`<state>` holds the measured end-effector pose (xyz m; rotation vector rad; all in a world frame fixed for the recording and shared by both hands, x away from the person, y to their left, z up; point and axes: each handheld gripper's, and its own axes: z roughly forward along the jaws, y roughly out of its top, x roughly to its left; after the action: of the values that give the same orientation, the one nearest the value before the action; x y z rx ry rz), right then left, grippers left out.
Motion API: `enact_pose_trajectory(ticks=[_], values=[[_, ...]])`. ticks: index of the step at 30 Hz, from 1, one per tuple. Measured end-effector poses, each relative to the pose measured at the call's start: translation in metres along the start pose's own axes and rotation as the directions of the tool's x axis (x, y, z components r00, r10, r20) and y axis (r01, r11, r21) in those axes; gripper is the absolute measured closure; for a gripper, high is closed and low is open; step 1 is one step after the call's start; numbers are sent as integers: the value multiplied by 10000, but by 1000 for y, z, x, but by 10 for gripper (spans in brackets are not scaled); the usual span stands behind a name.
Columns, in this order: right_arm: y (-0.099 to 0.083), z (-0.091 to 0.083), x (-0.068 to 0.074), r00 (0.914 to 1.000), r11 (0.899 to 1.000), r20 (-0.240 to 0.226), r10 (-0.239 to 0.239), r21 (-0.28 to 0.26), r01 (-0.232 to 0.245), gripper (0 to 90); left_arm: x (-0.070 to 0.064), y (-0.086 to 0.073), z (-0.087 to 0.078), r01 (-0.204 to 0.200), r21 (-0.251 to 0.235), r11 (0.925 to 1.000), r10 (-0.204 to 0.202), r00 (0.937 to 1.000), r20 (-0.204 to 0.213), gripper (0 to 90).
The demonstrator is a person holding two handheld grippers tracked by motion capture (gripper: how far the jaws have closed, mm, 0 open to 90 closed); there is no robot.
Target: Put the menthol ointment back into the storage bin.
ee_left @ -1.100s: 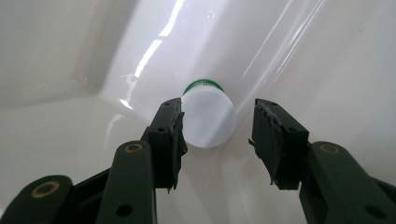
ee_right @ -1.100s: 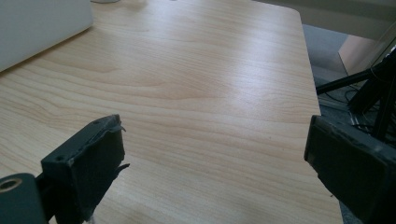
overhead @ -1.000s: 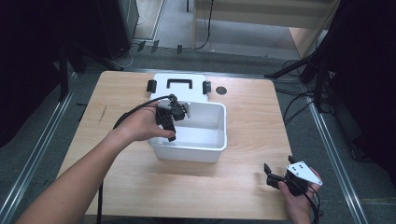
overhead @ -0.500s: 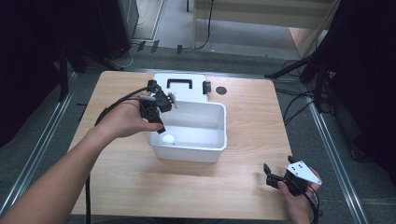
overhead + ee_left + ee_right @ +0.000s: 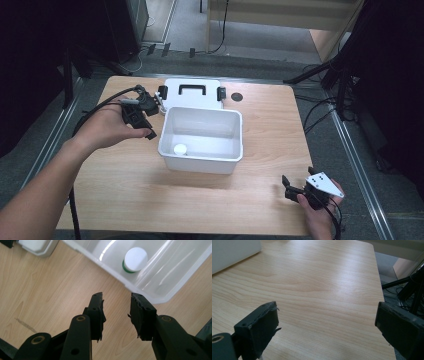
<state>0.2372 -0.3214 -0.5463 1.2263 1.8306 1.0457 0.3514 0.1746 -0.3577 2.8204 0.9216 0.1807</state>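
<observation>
Placing step apparently complete: small white-capped bottle (image 5: 135,258) stands in the white plastic bin (image 5: 202,160) mid-table; left gripper (image 5: 140,118), jaws parted and empty, beside the bin's left wall; right gripper (image 5: 300,191), released, near the table's front-right corner; next likely fitting the white lid (image 5: 191,93) behind the bin

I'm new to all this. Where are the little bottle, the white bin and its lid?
bottle (image 5: 135,259), left gripper view, white cap.
white bin (image 5: 200,161), high view, near wall.
lid (image 5: 192,100), high view, bare top.
</observation>
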Motion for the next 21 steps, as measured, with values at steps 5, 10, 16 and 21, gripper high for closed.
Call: enact_pose_trajectory(ticks=[5, 10, 16, 21], values=[[0, 0, 0, 10000, 10000, 18, -11, 6, 11, 51, 4, -19, 4, 311, -171, 9994, -311, 9995, -35, 599], [0, 1, 0, 10000, 10000, 26, -43, -3, 43, 51, 1, -34, 10, 600, -462, 9971, -627, 9962, -598, 470], [0, 1, 0, 10000, 10000, 42, -65, 18, 65, 51, -2, -57, 23, 1365, -922, 9863, -1462, 9833, -1087, 299], [0, 1, 1, 9999, 9999, 65, -88, 49, 87, 53, -4, -77, 35, 1826, -1422, 9729, -2001, 9723, -1205, 133]])
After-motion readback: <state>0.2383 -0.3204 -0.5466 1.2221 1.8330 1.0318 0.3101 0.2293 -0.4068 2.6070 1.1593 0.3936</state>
